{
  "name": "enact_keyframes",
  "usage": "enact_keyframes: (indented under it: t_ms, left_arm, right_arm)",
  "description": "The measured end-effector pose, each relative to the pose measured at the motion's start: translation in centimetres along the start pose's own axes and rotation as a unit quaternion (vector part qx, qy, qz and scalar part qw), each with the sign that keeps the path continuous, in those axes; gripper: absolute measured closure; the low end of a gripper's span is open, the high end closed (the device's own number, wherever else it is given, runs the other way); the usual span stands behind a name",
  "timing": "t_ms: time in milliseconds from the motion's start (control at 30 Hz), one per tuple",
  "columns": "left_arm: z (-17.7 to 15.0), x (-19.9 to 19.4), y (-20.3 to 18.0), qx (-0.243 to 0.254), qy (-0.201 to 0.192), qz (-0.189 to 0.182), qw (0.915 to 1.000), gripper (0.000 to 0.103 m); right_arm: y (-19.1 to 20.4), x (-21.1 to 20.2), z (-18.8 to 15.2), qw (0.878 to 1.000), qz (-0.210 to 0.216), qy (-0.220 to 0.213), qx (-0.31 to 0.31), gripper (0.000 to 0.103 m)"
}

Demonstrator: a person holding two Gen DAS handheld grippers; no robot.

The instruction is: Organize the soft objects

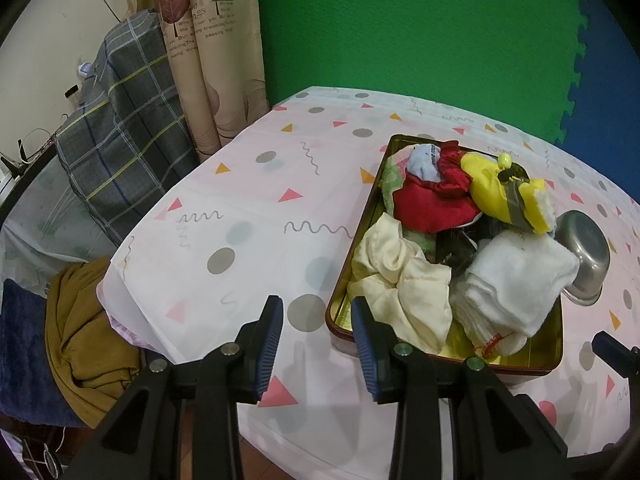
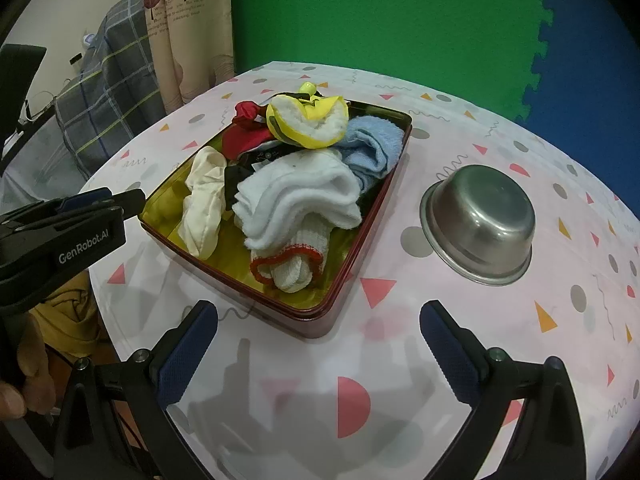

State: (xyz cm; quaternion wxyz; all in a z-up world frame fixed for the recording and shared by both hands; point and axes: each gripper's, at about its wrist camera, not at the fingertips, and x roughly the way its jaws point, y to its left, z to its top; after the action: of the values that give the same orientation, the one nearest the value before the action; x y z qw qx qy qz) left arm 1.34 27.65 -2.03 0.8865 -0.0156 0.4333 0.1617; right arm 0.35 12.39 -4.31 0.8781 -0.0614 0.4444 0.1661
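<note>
We hold our left gripper (image 1: pixel 318 334) and right gripper (image 2: pixel 318 334) tilted down over the table's (image 2: pixel 400 360) near edge, both with fingers apart and empty; soft cloths fill the tin tray (image 2: pixel 340 284) at the table's middle, beside an upturned steel bowl (image 2: pixel 478 218)

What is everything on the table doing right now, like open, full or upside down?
Tin tray: lidless, heaped with soft things.
Steel bowl: upside down beside the tray, apart from it.
White sock: crumpled, in the tray.
Yellow mitt: top of the pile.
Left tongs: open, empty.
Right tongs: open, empty.
</note>
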Motion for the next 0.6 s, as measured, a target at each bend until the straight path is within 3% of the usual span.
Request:
enact_keyframes:
  t_ms: [600]
  left_arm:
    - [-0.26,0.15,0.21,-0.001,0.0,0.001,1.0,0.067]
  right_arm:
    - [0.09,0.4,-0.03,1.0,-0.004,0.005,-0.002,0.002]
